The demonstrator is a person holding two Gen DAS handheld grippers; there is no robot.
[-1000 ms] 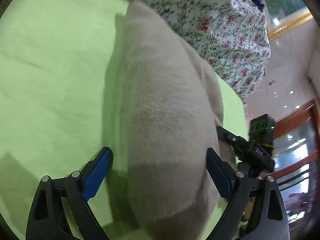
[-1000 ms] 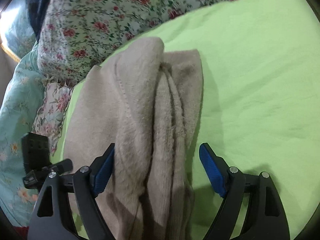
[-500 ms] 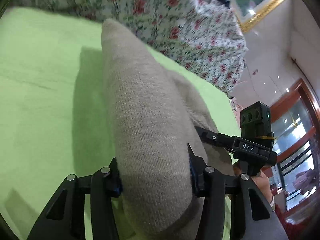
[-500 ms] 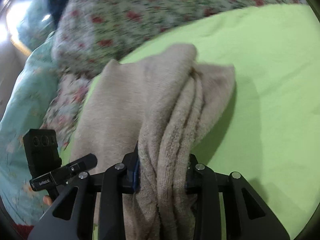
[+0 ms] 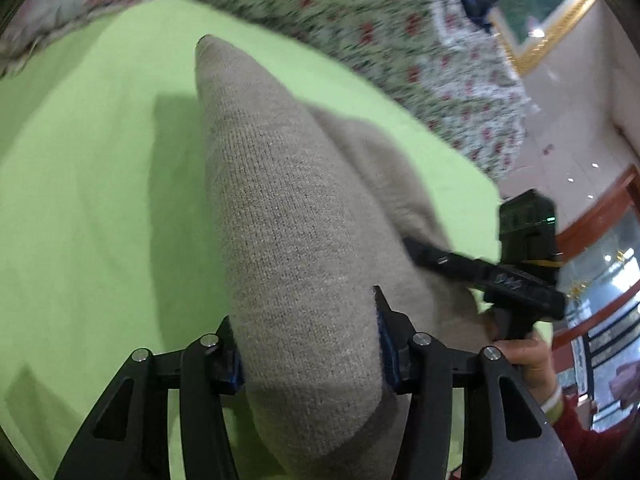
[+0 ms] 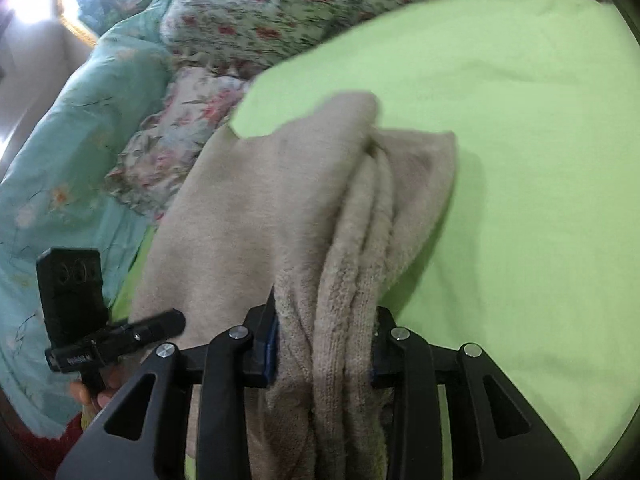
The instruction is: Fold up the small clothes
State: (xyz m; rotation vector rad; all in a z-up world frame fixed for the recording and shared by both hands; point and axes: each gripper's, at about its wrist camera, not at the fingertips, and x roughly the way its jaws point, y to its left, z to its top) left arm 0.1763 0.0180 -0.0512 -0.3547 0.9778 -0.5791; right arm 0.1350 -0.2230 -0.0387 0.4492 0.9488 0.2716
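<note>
Your left gripper point(image 5: 308, 356) pinches one end of the beige knitted garment point(image 5: 288, 240), jaws opening slightly w/ cloth between them. Your right gripper point(image 6: 324, 348) clamps the bunched other end (pads buried in folds). Garment hangs over the lime-green sheet point(image 5: 88, 200), floral quilt point(image 6: 256, 20) behind.

A bright green sheet point(image 5: 100, 200) covered the surface. Along its far edge lay a bunched floral quilt point(image 5: 380, 32) with red flowers on a pale ground. A turquoise blanket point(image 6: 68, 128) lay to the left of the quilt. On the far wall hung a gold-framed picture point(image 5: 540, 20), with a wooden door frame point(image 5: 592, 216) off to the right.
</note>
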